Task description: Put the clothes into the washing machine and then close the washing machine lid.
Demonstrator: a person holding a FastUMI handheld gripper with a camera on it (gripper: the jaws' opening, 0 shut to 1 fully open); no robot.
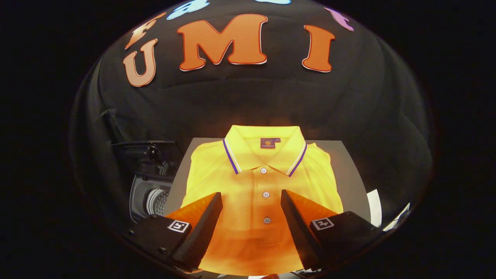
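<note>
Fingers point(211, 209) of the gripper point(252, 201) spread wide over the folded shirt point(263, 182), gripping nothing; its collar points away, lengthwise ahead.

Black cloth wall point(248, 100) (creased and draped) curves behind a grey worktop point(348, 162); warm light pools at the worktop's centre, the booth's edges falling into shadow.

Dim booth, bright overhead light on the yellow polo shirt point(263, 182), slightly overexposed; strong fisheye bending at edges; focus sharp
</note>
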